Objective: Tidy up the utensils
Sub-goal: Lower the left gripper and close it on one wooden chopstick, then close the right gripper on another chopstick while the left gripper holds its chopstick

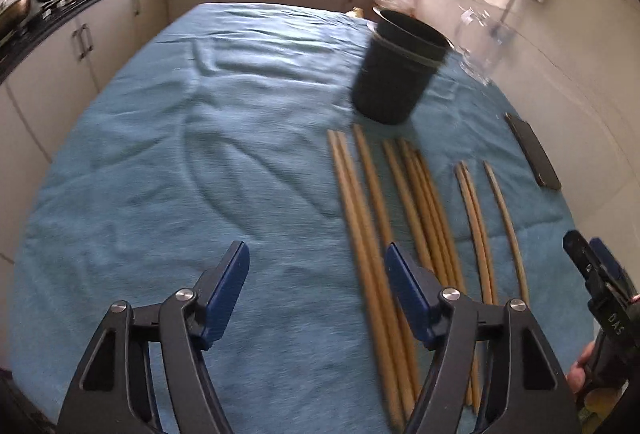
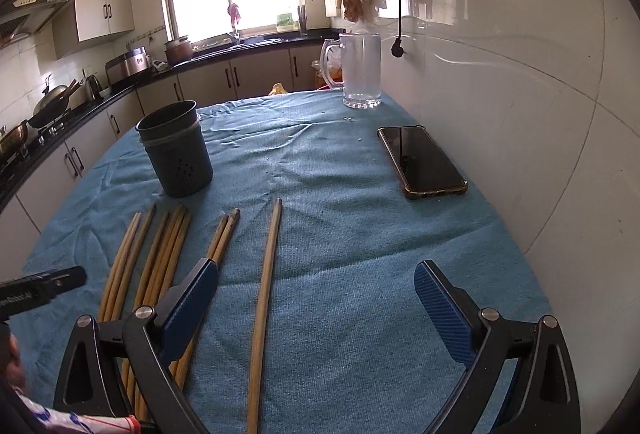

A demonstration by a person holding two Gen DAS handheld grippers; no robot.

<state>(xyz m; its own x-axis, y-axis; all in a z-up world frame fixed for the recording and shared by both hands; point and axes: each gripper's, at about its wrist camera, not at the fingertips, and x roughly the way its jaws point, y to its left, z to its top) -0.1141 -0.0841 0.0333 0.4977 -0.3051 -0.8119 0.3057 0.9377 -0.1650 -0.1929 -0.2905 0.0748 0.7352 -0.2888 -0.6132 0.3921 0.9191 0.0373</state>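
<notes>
1. Open cloth (image 2: pixel 340 162) is seen between the chopsticks (image 2: pixel 164 254) and the phone (image 2: pixel 424 162).
2. A tiled wall (image 2: pixel 520 114) borders the table at 3 o'clock.
3. The chopsticks' long axes point toward 12 o'clock, at the holder (image 2: pixel 176 150).
4. The left gripper (image 1: pixel 316 294) and right gripper (image 2: pixel 316 306) are spread wide, holding nothing.

chopsticks (image 2: pixel 264 298): matt wood | holder (image 2: pixel 178 150): matt dark plastic | tablecloth (image 2: pixel 340 234): rough blue cloth | mug (image 2: pixel 360 70): clear glass
</notes>
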